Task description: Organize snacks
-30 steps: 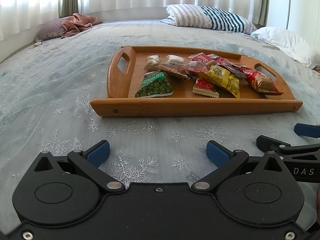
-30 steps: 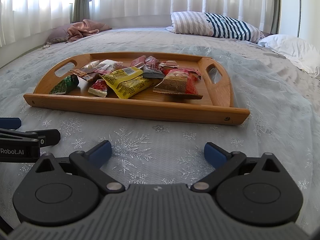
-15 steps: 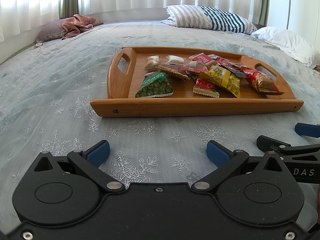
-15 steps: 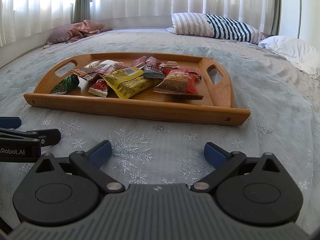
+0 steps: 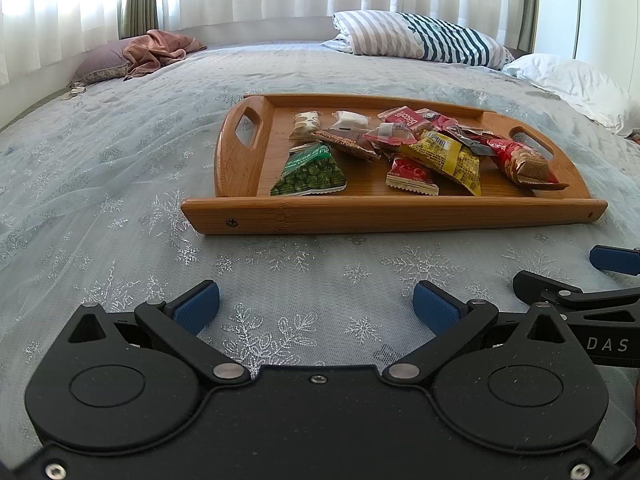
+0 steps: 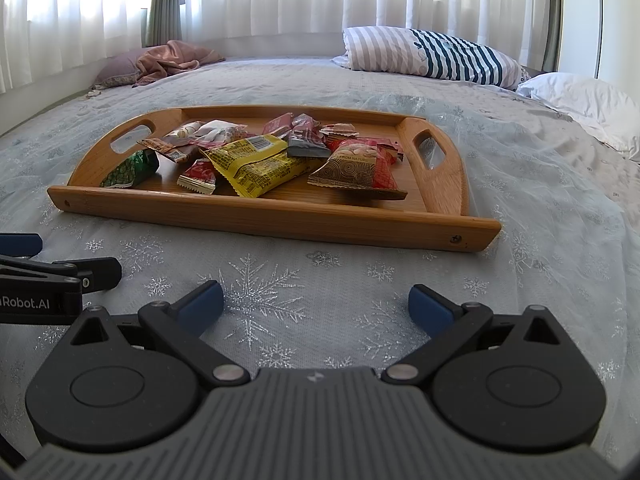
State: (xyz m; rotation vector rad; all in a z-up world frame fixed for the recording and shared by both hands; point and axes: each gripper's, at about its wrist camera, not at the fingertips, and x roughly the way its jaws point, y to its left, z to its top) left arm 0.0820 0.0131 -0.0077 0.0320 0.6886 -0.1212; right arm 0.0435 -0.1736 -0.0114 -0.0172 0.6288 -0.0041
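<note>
A wooden tray (image 5: 392,214) (image 6: 280,216) with two cut-out handles lies on the bed and holds several snack packets. Among them are a green pea packet (image 5: 310,172) (image 6: 128,170), a yellow packet (image 5: 444,156) (image 6: 260,162), a small red packet (image 5: 412,176) (image 6: 198,174) and a red-and-brown nut packet (image 5: 524,160) (image 6: 356,168). My left gripper (image 5: 316,306) hovers open over the bedspread in front of the tray. My right gripper (image 6: 314,304) is open too, level with it, nothing between its fingers. Each gripper shows at the edge of the other's view.
The bed has a pale blue snowflake-patterned cover (image 5: 120,200). A striped pillow (image 5: 420,36) and a white pillow (image 5: 572,84) lie at the far right, a pink cloth on a purple pillow (image 5: 152,50) at the far left. Curtained windows stand behind.
Both views have shifted very slightly; the tray and snacks lie as before and both grippers stay open.
</note>
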